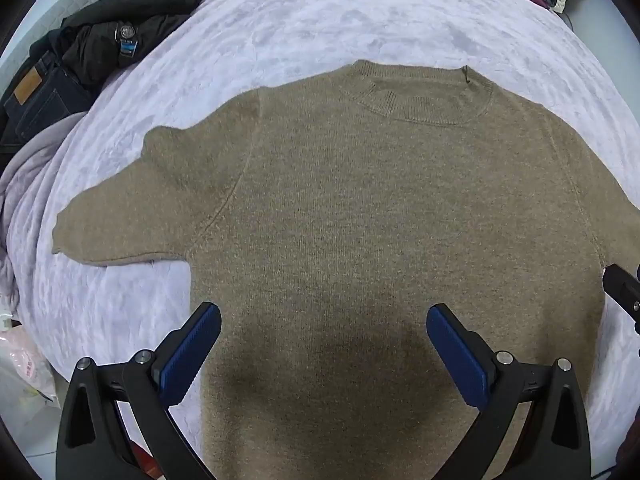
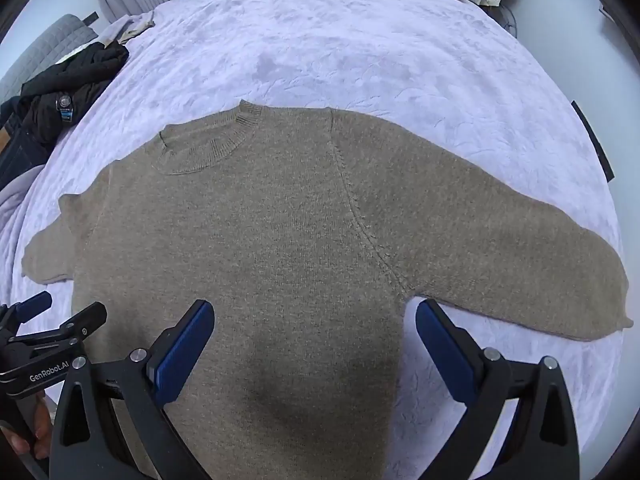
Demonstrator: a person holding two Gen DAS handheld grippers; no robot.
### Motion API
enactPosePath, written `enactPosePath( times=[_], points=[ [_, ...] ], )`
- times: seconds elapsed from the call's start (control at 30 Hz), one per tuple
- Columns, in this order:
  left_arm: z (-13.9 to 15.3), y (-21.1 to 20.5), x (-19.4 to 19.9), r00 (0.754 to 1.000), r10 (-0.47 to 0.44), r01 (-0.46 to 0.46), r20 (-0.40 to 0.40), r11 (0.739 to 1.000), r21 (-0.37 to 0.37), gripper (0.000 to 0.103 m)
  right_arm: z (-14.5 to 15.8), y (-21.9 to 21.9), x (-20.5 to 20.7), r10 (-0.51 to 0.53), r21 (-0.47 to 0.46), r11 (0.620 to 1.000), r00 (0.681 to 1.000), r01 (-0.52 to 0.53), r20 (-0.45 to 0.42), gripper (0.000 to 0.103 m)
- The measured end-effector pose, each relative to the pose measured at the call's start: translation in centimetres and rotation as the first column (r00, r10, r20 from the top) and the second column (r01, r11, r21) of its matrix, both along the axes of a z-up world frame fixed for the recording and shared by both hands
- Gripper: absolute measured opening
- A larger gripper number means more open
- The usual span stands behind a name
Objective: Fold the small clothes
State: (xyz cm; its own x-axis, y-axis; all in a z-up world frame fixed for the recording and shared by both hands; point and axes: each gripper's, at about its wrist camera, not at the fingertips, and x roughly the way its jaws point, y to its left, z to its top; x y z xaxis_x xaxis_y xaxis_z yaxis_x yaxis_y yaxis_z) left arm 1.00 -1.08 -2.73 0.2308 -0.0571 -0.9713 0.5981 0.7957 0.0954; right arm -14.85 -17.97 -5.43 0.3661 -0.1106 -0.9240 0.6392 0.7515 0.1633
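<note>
Tan sweater (image 1: 360,208) lay flat, unfolded, on the lavender bedspread (image 1: 320,20), left gripper (image 1: 324,344) and right gripper (image 2: 316,340) both spread wide and empty above its lower body; risk: pinching the bedspread along with the knit would drag both.

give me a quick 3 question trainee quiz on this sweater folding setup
1. True or false: both sleeves of the tan sweater are already folded in.
2. Are the left gripper and right gripper open or shut?
3. What lies at the bed's left edge: A black jacket, B towel, C pillow?

Key: 1 false, both spread out flat. 2 both open, holding nothing. 3 A.
</note>
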Motion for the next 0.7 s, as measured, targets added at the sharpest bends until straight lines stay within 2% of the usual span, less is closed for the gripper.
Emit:
enactPosePath(
  times=[0.07,0.53,0.57,0.7],
  points=[
    [-0.6,0.5,0.2,1.0,-0.006,0.006,-0.011,1.0,-0.004,0.103,-0.3,-1.0,0.5,0.011,0.018,1.0,1.0,-0.011,-0.008,0.101],
    [-2.3,2.5,-0.1,0.999,-0.022,0.022,-0.027,1.0,0.014,0.103,-0.8,0.2,1.1,-0.011,0.012,1.0,0.999,0.012,-0.039,0.101],
    [-2.3,2.6,0.0,1.0,-0.01,0.01,-0.005,0.998,0.062,0.103,-0.8,0.2,1.1,-0.011,0.01,1.0,0.999,0.011,-0.04,0.101],
    [-2.7,3.0,0.2,1.0,0.001,0.0,-0.012,0.998,0.062,0.103,-0.8,0.4,1.2,-0.006,0.002,1.0,0.999,0.006,-0.047,0.101]
  ],
)
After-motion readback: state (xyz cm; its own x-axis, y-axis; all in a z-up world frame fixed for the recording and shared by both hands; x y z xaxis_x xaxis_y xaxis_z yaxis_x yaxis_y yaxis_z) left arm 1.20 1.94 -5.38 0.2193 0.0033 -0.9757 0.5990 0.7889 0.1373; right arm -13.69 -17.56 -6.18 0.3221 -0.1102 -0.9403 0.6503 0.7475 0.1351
